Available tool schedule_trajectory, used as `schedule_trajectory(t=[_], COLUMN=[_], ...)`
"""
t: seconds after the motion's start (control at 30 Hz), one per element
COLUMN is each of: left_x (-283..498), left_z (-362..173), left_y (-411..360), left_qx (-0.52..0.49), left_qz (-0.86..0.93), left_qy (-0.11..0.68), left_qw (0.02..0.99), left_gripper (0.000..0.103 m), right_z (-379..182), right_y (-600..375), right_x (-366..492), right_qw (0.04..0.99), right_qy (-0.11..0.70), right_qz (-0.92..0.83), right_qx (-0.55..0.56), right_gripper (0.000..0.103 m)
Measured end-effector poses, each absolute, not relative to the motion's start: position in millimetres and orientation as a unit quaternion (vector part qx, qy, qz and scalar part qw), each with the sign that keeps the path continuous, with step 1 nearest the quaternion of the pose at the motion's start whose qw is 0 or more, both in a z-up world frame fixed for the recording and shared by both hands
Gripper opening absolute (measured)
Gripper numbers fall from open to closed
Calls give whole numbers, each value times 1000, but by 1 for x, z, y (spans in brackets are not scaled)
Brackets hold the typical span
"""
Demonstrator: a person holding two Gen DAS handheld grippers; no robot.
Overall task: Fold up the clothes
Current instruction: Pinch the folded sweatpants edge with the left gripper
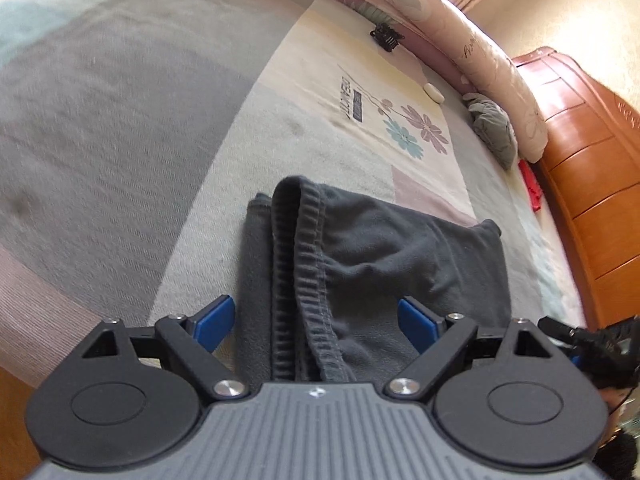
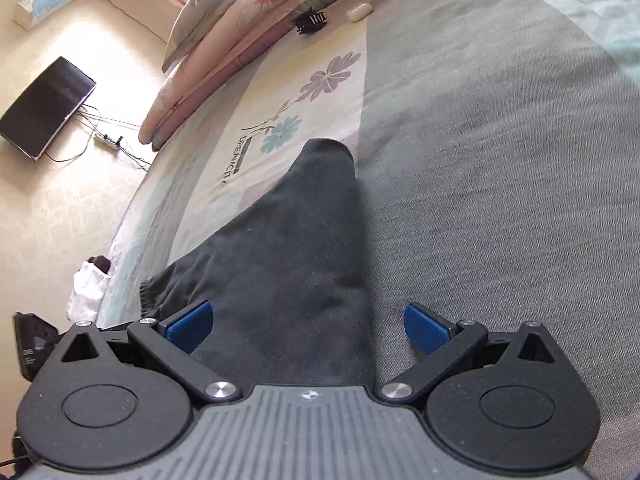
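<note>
Dark trousers [image 1: 360, 248] lie on the bedspread [image 1: 120, 140] between both wide-open, empty claws, left [image 1: 316, 322] and right [image 2: 308, 326].

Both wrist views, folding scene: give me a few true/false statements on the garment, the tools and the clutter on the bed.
1. The dark garment lies on the bed. True.
2. The left tool is clamped on the garment. False: its jaws stand wide apart, the pads pressing nothing.
3. The right tool is open. True.
4. A black hair clip lies near the rolled quilt. True.
5. The garment's ribbed band is white. False: it is dark grey like the rest.
6. The dark screen sits on the bed. False: it is off the bed, on a pale surface beyond it.
</note>
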State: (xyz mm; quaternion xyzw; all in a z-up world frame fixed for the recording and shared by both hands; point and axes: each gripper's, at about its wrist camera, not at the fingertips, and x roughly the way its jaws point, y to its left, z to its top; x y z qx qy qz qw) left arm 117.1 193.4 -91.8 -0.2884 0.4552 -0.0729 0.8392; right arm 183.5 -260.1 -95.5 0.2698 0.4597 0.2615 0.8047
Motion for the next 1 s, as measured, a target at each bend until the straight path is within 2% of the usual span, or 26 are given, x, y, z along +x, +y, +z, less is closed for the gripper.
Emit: schedule_trajectory(t=[0.33, 0.5, 0.77, 1.0], left_x=[147, 166, 133, 174], left_z=[-98, -104, -124, -129], left_y=[204, 213, 227, 219], left_qx=[-331, -361, -425, -432], left_qz=[-124, -154, -203, -227], left_qy=[459, 466, 497, 473], left_qw=[815, 793, 728, 734], left_gripper=[93, 97, 97, 98], right_z=[-114, -113, -114, -114], right_y=[-261, -236, -245, -233], right_x=[232, 270, 238, 260], right_qw=[736, 723, 672, 671], right_qy=[475, 495, 528, 515], right_qz=[315, 336, 398, 407], right_qx=[365, 345, 334, 344], right_gripper=[103, 103, 103, 103])
